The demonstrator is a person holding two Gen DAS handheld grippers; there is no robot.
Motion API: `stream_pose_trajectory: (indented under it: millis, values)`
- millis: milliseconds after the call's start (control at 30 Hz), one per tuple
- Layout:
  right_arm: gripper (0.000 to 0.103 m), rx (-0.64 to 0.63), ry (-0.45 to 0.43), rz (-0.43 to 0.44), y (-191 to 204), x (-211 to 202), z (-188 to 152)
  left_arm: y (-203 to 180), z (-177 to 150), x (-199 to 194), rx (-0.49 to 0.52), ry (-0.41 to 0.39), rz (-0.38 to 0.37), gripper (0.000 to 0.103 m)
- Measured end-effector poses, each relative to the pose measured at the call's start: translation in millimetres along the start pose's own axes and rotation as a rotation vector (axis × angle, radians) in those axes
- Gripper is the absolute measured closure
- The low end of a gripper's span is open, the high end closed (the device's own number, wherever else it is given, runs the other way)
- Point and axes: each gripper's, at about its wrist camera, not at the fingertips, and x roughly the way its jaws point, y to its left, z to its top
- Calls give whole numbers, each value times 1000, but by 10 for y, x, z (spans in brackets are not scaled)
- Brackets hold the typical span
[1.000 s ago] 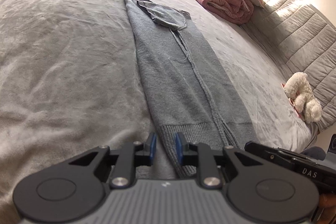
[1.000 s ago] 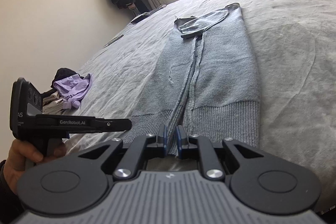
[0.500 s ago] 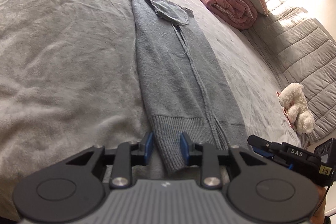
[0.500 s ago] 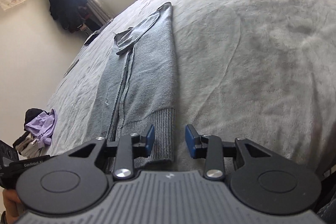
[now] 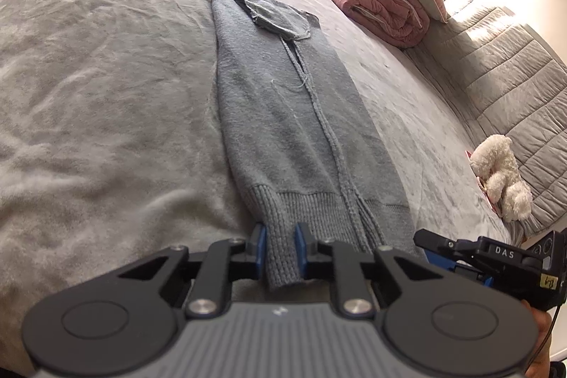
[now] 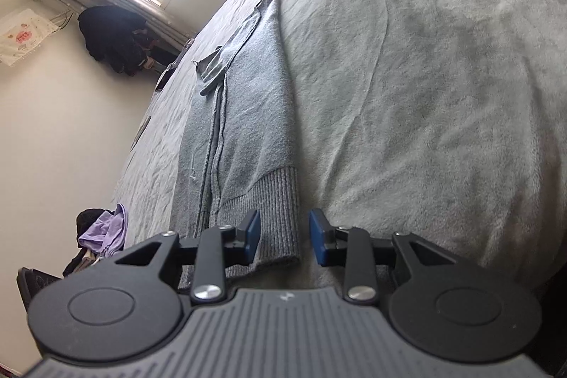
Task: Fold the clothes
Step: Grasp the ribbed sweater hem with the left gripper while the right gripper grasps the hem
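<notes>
Grey knit sweater (image 5: pixel 290 116) lies long and narrow on your plush grey bed (image 5: pixel 88 94), ribbed hem nearest you. Your left gripper (image 5: pixel 280 250) is closing, pads pressing one hem corner. Your right gripper (image 6: pixel 283 232) is closing, the other corner between its pads, unpinched.

One sweater (image 5: pixel 290 116), one plush toy (image 5: pixel 503 176), two tongs (image 5: pixel 279 250).

Left gripper (image 5: pixel 280 248): angled downward, jaws closing with knit fabric between the pads. Right gripper (image 6: pixel 285 238): angled downward, jaws closing, pads not yet pressing anything.
</notes>
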Motion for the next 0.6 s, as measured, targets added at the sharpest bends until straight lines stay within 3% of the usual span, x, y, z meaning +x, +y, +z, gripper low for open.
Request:
stream_pose_trajectory:
  millis: [200,500,600]
  values:
    - [70,7,-13,-3,11,3,-10,19,3,11,-28,2,-5,85]
    - [78,20,-37,-16,35,101,-49,23,3,33,-49,9,-47,66]
    - [78,17,-40,-14,45,119,-57,-10,-2,51,-31,10,-41,64]
